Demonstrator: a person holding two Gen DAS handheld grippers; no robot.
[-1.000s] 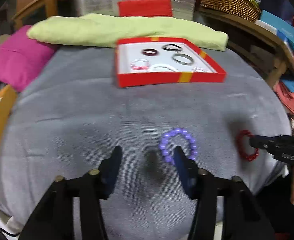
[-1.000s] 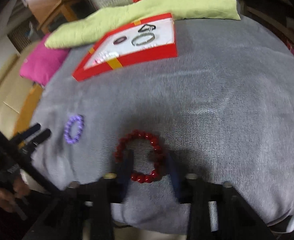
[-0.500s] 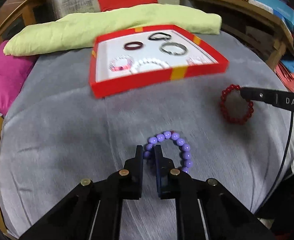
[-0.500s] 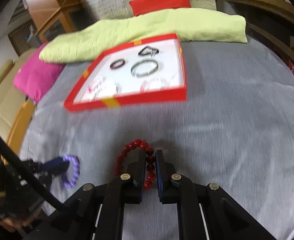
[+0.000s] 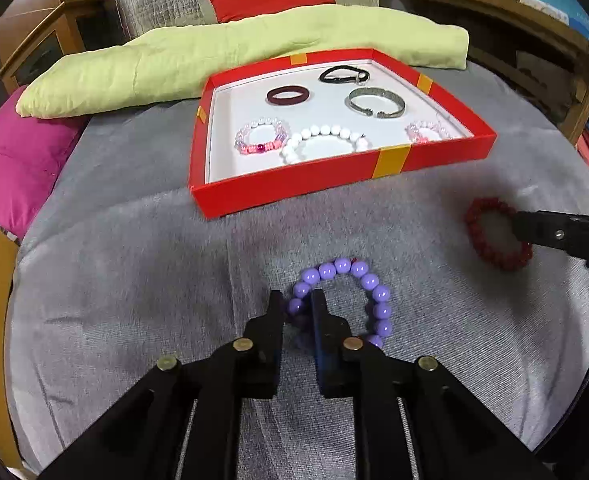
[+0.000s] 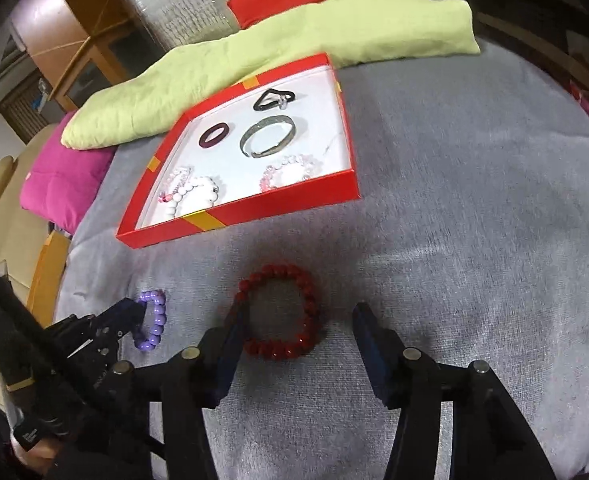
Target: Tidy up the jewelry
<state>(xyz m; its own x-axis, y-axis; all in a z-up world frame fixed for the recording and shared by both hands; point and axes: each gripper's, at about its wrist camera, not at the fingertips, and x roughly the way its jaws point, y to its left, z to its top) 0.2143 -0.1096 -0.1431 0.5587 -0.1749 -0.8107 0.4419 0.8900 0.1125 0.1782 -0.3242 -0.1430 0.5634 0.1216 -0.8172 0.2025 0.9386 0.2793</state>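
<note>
The purple bead bracelet (image 5: 344, 304) lies on the grey cloth (image 5: 134, 280), near side of the red tray (image 5: 334, 184), pinched by the left gripper (image 5: 297, 306). Right of it, the red bead bracelet (image 6: 280, 312) lies between the spread fingers of the right gripper (image 6: 300, 316).

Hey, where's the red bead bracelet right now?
The red bead bracelet lies on the grey cloth between the open right gripper jaws, in front of the red tray.
</note>
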